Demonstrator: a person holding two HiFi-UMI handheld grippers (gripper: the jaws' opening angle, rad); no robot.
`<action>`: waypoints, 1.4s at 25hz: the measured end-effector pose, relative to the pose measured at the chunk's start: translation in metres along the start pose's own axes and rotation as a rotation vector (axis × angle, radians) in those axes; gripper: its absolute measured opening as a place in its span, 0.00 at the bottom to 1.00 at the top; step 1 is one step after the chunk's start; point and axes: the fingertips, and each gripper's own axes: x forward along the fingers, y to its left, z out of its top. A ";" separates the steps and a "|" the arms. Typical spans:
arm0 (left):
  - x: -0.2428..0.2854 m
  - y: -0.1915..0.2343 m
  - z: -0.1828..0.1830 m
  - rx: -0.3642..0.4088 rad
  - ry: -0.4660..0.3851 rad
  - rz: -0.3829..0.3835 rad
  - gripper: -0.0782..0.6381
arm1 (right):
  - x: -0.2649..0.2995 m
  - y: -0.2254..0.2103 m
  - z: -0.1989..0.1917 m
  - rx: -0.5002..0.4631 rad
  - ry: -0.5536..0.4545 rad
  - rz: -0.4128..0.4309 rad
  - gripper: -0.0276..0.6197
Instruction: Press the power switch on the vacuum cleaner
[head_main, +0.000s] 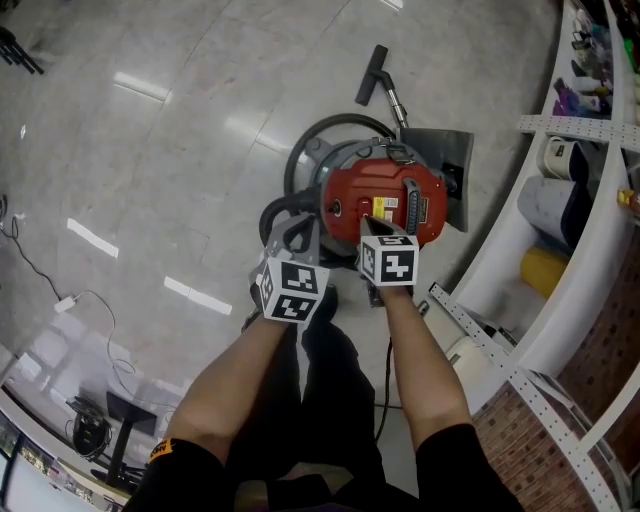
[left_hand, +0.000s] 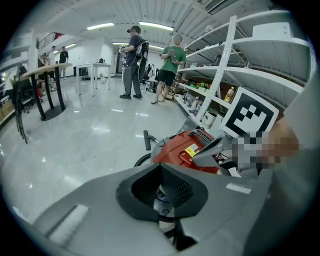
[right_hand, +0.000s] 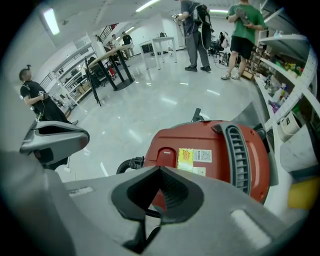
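The red vacuum cleaner (head_main: 385, 198) sits on the pale floor just ahead of my feet, with a black hose (head_main: 300, 160) looped round its left side. In the right gripper view its red lid (right_hand: 210, 150) fills the middle, with a yellow label (right_hand: 185, 156) and a raised red switch panel (right_hand: 165, 152) beside it. My right gripper (head_main: 372, 222) hangs shut just over the lid's near edge, and its jaws (right_hand: 160, 172) meet with nothing between them. The left gripper (head_main: 298, 230) is shut too, over the hose at the vacuum's left (left_hand: 161, 172).
White shelving (head_main: 560, 230) with bottles and rolls curves along the right. The wand and floor nozzle (head_main: 375, 75) lie beyond the vacuum, next to a grey plate (head_main: 450, 160). A white cable (head_main: 70, 300) runs on the left floor. People (left_hand: 132, 62) and tables (left_hand: 45, 85) stand far off.
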 end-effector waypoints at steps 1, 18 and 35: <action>0.000 0.000 0.000 0.003 0.002 -0.001 0.13 | 0.001 0.000 -0.001 -0.001 0.004 0.000 0.03; -0.015 -0.014 0.013 0.039 0.012 -0.007 0.13 | -0.004 -0.001 -0.011 0.014 0.056 -0.009 0.03; -0.151 -0.083 0.093 0.026 -0.112 -0.027 0.13 | -0.184 0.056 0.006 0.017 -0.185 0.074 0.03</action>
